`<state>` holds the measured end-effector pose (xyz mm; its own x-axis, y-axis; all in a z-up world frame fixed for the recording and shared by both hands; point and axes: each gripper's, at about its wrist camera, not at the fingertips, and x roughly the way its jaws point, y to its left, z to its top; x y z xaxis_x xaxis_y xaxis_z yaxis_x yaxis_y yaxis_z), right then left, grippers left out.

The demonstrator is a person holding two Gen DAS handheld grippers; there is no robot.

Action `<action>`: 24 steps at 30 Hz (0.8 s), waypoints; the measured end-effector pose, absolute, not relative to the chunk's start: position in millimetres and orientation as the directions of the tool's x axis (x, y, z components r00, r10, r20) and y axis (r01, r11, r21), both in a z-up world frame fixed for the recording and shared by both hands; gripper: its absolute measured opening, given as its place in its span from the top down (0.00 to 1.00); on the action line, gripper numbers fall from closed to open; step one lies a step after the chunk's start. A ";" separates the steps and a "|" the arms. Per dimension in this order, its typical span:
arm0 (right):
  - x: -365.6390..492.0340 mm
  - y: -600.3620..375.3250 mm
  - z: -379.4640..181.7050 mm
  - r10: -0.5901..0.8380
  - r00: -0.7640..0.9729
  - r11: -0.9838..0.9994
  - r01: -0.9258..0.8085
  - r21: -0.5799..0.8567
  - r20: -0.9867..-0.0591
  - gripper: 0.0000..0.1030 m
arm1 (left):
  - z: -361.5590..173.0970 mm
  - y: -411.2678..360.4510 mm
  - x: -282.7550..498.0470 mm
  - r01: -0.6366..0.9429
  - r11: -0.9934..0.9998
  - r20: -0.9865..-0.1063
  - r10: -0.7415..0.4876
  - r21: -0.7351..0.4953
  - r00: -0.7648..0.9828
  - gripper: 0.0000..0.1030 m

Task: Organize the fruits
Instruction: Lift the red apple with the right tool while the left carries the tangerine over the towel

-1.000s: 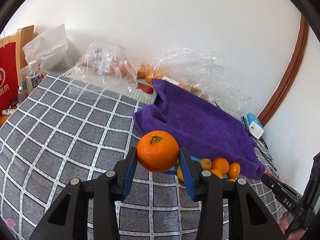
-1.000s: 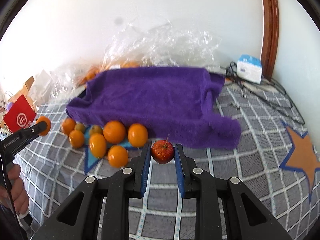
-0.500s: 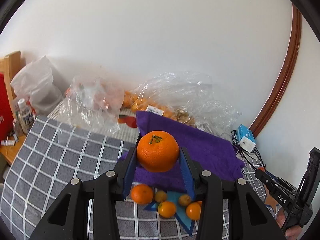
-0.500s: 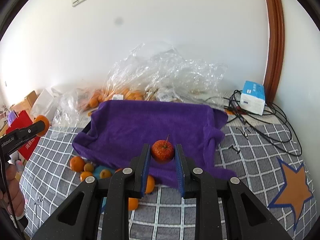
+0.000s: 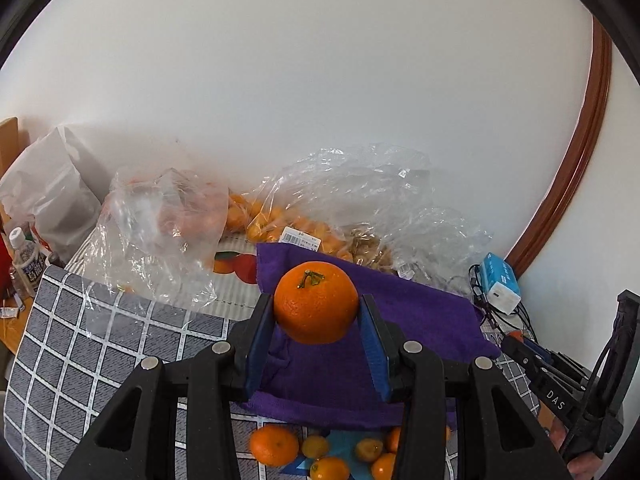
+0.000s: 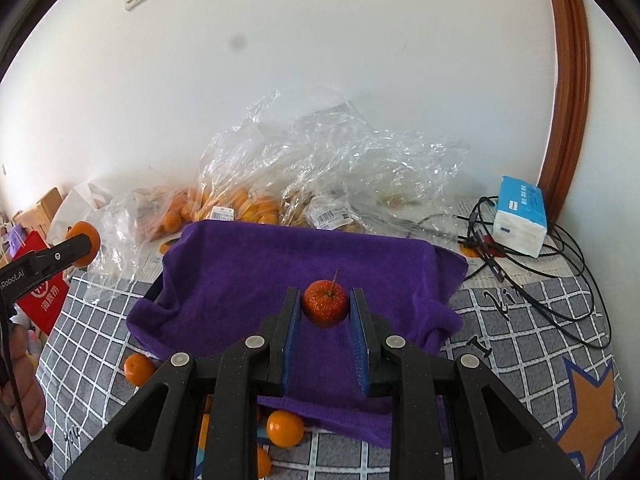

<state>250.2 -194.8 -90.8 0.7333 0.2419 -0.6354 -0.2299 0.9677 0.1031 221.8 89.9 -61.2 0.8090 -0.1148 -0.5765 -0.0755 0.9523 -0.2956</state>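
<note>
My left gripper (image 5: 316, 312) is shut on a large orange (image 5: 315, 300) with a green stem, held in the air above the purple towel (image 5: 420, 312). My right gripper (image 6: 325, 308) is shut on a small red apple (image 6: 324, 303), held above the same purple towel (image 6: 248, 276). Several loose oranges and small kumquats (image 5: 276, 444) lie on the grey checked cloth in front of the towel; they also show in the right wrist view (image 6: 285, 428). The left gripper with its orange shows at the left of the right wrist view (image 6: 82, 242).
Clear plastic bags with oranges (image 6: 240, 204) lie against the white wall behind the towel. A blue and white box (image 6: 520, 216) and black cables (image 6: 560, 264) lie at the right. A red bag (image 6: 40, 292) and a bottle (image 5: 28, 260) stand at the left.
Both grippers have risen and pulled back with their fruit. The loose oranges and the towel have dropped lower in both views, and more of the wall shows.
</note>
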 end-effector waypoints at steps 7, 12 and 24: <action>278.4 -188.7 -116.4 0.221 0.700 0.971 -0.219 0.090 -0.679 0.77 | -88.8 89.4 260.3 -0.081 0.945 -0.625 -0.143 -0.316 0.768 0.61; 301.4 -189.3 -139.9 0.214 0.664 0.974 -0.201 0.104 -0.716 0.77 | -109.9 81.0 282.7 -0.066 0.950 -0.654 -0.159 -0.306 0.740 0.61; 331.6 -189.5 -178.5 0.160 0.602 0.984 -0.163 0.076 -0.782 0.77 | -148.3 75.7 306.9 -0.069 0.959 -0.722 -0.158 -0.274 0.674 0.61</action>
